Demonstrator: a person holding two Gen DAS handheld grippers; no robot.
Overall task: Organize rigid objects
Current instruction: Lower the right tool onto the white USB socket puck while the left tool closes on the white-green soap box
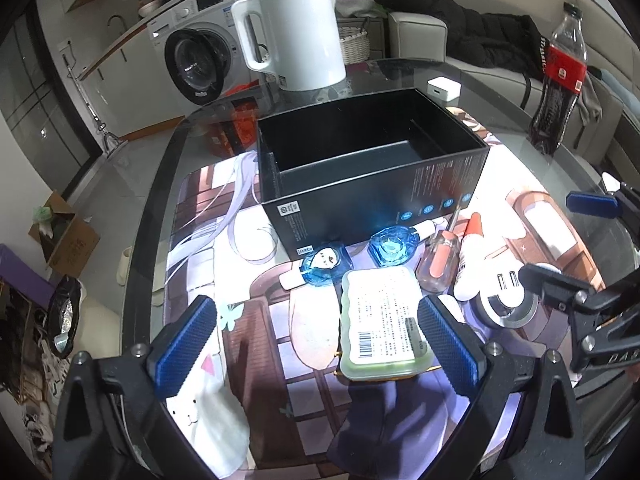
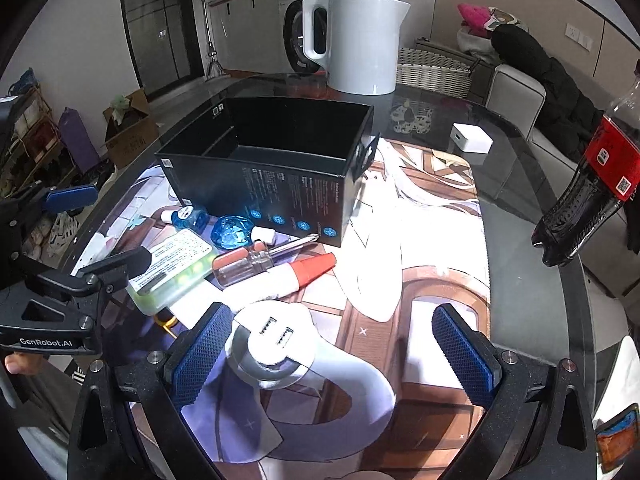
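My left gripper (image 1: 320,344) and right gripper (image 2: 334,354) both gaped, empty; the black box (image 1: 360,168) sat at centre frame above the green case (image 1: 382,324).

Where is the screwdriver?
In both views the screwdriver lies on the mat before the black box, between the blue glass dish and the red-capped tube.

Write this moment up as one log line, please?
left gripper: open, near green case | right gripper: open, above USB adapter | black box: empty
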